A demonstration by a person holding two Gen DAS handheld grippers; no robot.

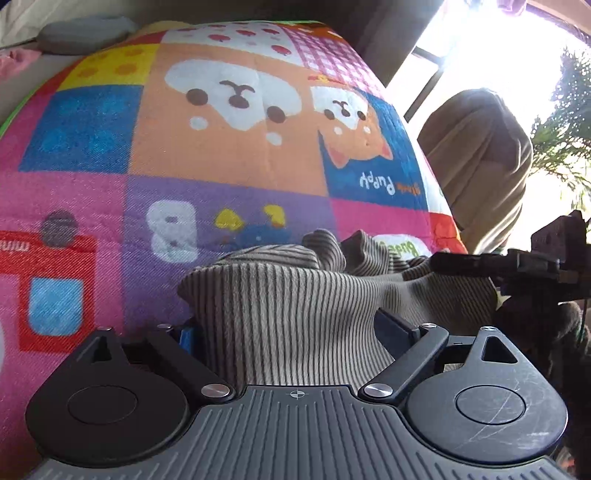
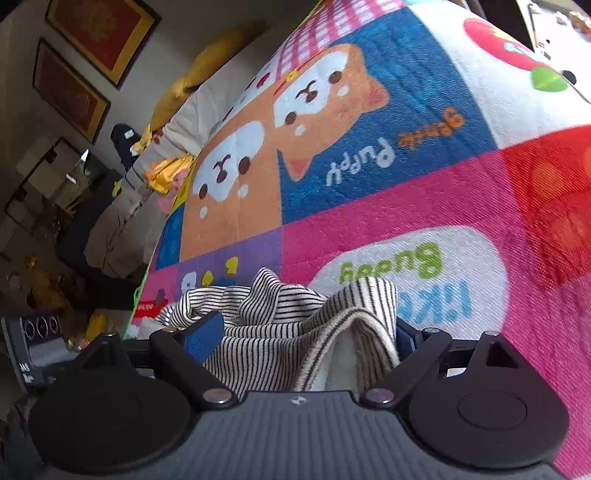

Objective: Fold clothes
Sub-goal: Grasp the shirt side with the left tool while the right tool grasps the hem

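A crumpled striped knit garment (image 1: 280, 295) lies on a colourful puppy-print blanket (image 1: 221, 147). My left gripper (image 1: 291, 328) stands wide over it, with a bunched fold of the cloth between the fingers; the pads do not visibly pinch it. In the right wrist view the same striped garment (image 2: 266, 314) sits heaped on the blanket (image 2: 388, 206). My right gripper (image 2: 306, 332) is also spread wide, with a folded edge of cloth lying loose between its blue pads (image 2: 203, 336). The left wrist view shows the right gripper (image 1: 517, 266) at the garment's right end.
A beige draped cloth (image 1: 480, 155) hangs by a bright window (image 1: 498, 44) beyond the blanket's right edge. A grey pillow (image 1: 85, 31) lies at the far end. Framed pictures (image 2: 99, 37), a yellow pillow (image 2: 207, 62) and piled clothes (image 2: 166, 170) lie to the left.
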